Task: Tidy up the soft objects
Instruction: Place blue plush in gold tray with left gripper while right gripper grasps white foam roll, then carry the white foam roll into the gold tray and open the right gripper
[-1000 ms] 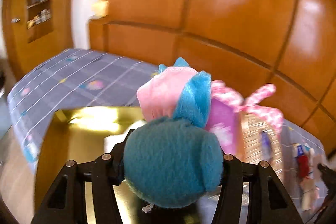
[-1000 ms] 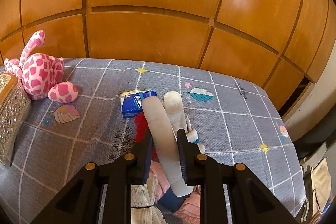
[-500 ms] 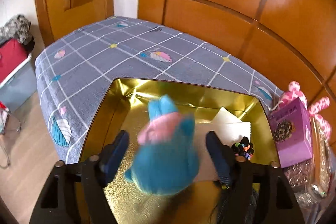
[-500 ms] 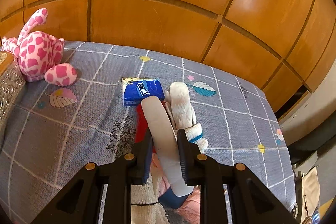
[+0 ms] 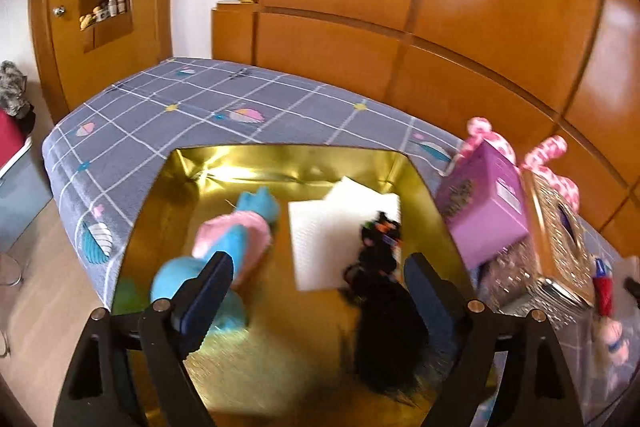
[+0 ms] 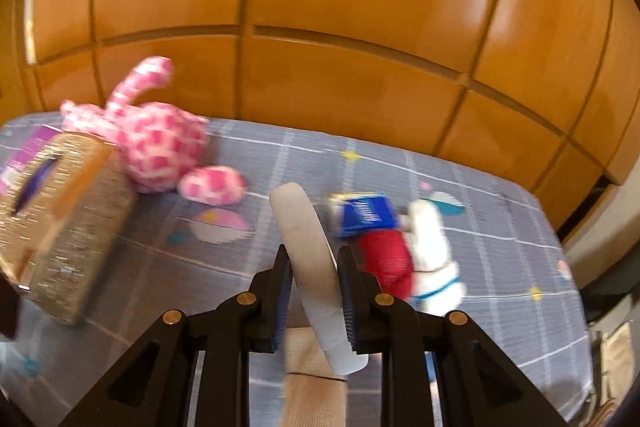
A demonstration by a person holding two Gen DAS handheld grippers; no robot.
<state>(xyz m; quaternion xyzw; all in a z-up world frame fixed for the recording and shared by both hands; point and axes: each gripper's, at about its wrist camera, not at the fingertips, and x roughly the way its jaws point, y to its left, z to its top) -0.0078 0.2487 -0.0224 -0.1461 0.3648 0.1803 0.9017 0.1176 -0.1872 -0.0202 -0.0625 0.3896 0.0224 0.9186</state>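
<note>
The left hand-held gripper [image 5: 316,281] hung spread above the gold box [image 5: 168,211], the blue plush [image 5: 224,259] lying inside beneath its left finger. The right hand-held gripper [image 6: 314,267] pinched a pale sock [image 6: 308,247]; its loose tail might snag the bed's clutter ahead.

Between the black left tool's [image 5: 316,283] fingers lies a shiny gold rectangular tin [image 5: 168,195], holding a teal-and-pink plush toy [image 5: 240,231], a white padded sheet [image 5: 328,227] and a black furry toy [image 5: 384,291]. Under it spreads a grey bedspread with white grid lines and pastel leaf prints [image 5: 160,107]. The black right tool [image 6: 314,287] frames a pale grey sock [image 6: 308,247]; beyond sit a pink-and-white spotted plush cat [image 6: 156,143], a blue tissue pack [image 6: 366,215] and a red sock [image 6: 388,259].
</note>
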